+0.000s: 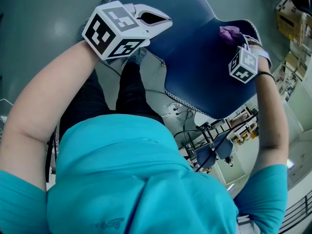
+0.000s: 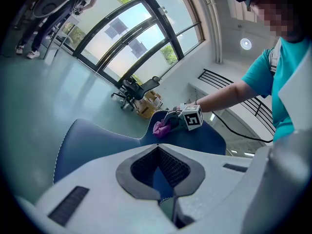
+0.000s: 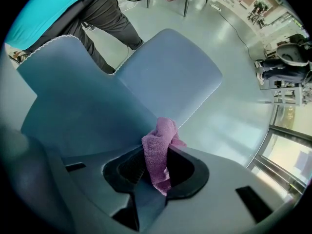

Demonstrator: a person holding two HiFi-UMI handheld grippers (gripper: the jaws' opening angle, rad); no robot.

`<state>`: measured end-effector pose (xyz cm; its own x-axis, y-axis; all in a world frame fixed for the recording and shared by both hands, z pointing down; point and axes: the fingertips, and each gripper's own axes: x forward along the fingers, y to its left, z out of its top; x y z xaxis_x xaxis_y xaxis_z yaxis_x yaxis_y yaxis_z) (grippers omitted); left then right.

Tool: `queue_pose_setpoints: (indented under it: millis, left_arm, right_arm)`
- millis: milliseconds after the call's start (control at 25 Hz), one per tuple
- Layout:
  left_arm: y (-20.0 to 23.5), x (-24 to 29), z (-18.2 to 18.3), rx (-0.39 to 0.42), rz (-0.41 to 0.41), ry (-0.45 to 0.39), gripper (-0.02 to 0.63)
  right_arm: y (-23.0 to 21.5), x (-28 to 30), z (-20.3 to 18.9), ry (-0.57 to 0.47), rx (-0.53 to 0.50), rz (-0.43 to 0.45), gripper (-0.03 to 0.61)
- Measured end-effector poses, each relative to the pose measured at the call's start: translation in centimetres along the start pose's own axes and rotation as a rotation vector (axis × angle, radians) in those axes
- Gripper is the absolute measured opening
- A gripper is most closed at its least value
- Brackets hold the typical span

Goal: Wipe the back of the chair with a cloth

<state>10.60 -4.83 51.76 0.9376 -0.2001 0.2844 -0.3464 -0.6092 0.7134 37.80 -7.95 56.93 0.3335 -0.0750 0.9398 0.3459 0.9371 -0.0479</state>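
Chair: the chair (image 1: pixel 195 57) is a blue shell with a white stitched rim. It is below me in the head view and stands on the grey floor (image 3: pixel 229 96).

Cloth: the cloth (image 3: pixel 161 130) is small, pink-purple and bunched. In the head view it is at the upper right part of the chair, just beside the stitched rim. It seems to lie against the blue surface.

Right side: my right hand-held gripper (image 3: pixel 157 149) is pinching the cloth. The cloth passes between the two dark pads. One end stands up past the tips, and the other end hangs down inside the hollow.

Left side: my left hand-held gripper (image 2: pixel 156 147) has its jaws pressed together, so the tips meet and nothing is held between them. Through the hollow behind the tips I see a strip of the blue chair with its stitching. In the head view this gripper is over the left rim of the chair. I cannot tell if it touches the chair.

Marker cubes: the left one (image 1: pixel 111 30) is large and near the camera. The right one (image 1: pixel 243 65) is beside the right rim of the chair.

My body: both forearms reach forward from my teal shirt (image 1: pixel 141 174).

Around: black cables (image 1: pixel 204 140) lie on the floor under the chair. Tall windows (image 2: pixel 131 33) are far behind, and an office chair (image 2: pixel 134 89) stands near them, well apart from the blue one.
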Motion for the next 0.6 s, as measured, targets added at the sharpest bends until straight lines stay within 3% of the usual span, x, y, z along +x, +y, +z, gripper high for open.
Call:
queue_pose_setpoints:
  millis: [600]
  left_arm:
    - [-0.2,0.2,0.4,0.006,-0.005,-0.002,-0.005]
  right_arm:
    - [1.8,-0.8,1.3,-0.037,0.013,0.03,0.109]
